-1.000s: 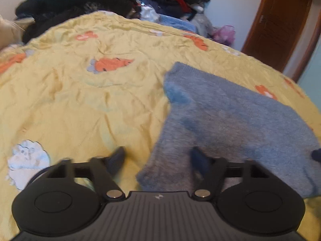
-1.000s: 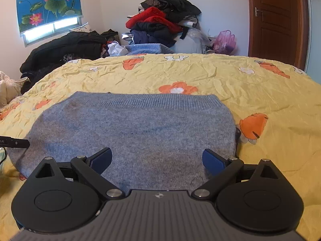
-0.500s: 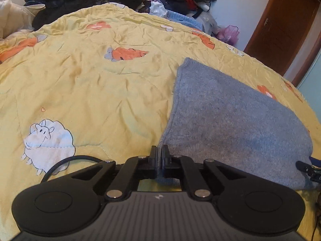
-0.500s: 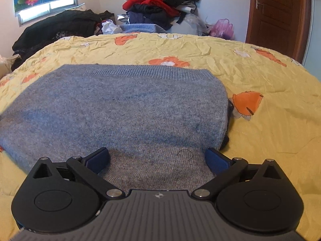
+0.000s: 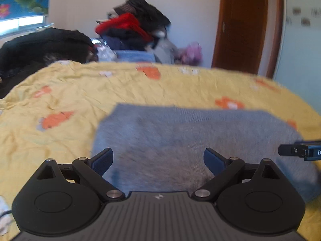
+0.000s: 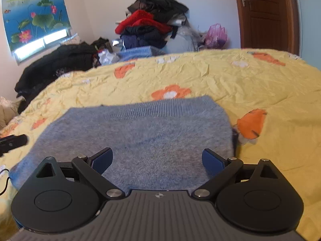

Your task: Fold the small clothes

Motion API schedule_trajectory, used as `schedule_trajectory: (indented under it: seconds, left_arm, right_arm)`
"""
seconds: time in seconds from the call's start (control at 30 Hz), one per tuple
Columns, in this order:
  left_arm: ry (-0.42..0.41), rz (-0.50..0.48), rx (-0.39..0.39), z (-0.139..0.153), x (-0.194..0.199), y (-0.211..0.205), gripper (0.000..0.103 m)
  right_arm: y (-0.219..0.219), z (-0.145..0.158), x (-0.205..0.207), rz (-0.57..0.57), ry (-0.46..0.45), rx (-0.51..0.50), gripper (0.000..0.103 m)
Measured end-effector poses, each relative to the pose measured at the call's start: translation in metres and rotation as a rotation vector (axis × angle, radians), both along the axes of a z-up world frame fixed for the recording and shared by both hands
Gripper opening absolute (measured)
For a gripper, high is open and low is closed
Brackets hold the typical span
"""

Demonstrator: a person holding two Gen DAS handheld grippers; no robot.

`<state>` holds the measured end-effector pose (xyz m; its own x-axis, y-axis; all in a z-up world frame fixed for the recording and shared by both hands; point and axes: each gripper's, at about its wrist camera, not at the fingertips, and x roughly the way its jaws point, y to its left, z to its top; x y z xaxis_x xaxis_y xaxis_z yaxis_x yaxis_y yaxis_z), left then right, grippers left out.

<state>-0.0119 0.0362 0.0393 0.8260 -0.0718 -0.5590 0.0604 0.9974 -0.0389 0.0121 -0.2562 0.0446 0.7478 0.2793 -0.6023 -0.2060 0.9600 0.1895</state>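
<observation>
A grey-blue knitted sweater (image 5: pixel 190 132) lies folded flat on the yellow bedspread (image 5: pixel 80 92). My left gripper (image 5: pixel 158 158) hovers over the sweater's near left part, its jaws opening wide with only flat knit below them and nothing pinched. In the right wrist view the same sweater (image 6: pixel 150 128) fills the middle, ribbed hem at the far side. My right gripper (image 6: pixel 157 158) stands wide over its near edge, the jaws closing slightly, the pads touching nothing. Each gripper shows at the edge of the other's view: the right gripper's fingertip (image 5: pixel 301 150) and the left gripper's fingertip (image 6: pixel 12 140).
The flower-print bedspread (image 6: pixel 260 92) spreads around the sweater. Beyond the bed's far edge is a pile of red and dark clothes (image 6: pixel 152 22), with black garments (image 6: pixel 60 60) at the far left. A brown door (image 6: pixel 264 14) stands at the back right. A thin cable (image 6: pixel 4 180) lies near left.
The left gripper closed on the sweater's left edge, then let go and opened, swinging right over the garment. The sweater's left side now lies folded in. The right gripper stayed open.
</observation>
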Motion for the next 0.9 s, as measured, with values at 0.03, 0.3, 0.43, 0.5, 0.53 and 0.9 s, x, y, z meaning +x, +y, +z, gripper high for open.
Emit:
schedule_trajectory:
  seconds: [0.03,0.3,0.43,0.5,0.53,0.9]
  left_arm:
    - [0.030,-0.005,0.025,-0.011,0.006,-0.004,0.097]
    - [0.083,-0.007,0.028,-0.036,0.008,0.002,0.099]
    - [0.022,0.056,-0.040,-0.021,-0.034,0.019,0.098]
    - [0.009,0.138,-0.133,-0.015,-0.059,0.043,0.098]
    - [0.019,0.175,-0.179,-0.017,-0.070,0.054,0.098]
    - [0.074,0.378,-0.557,-0.023,-0.114,0.096,0.098]
  right_arm:
    - [0.002,-0.009,0.003,0.005,-0.004,-0.045,0.096]
    - [0.002,-0.017,-0.002,0.021,-0.010,-0.172,0.098]
    - [0.000,0.011,-0.026,0.001,-0.068,-0.088,0.091]
    - [0.002,0.021,-0.041,0.032,-0.091,-0.051,0.095]
    - [0.005,0.024,-0.046,0.051,-0.095,-0.041,0.095]
    - [0.075,0.002,-0.026,0.218,-0.029,-0.064,0.095]
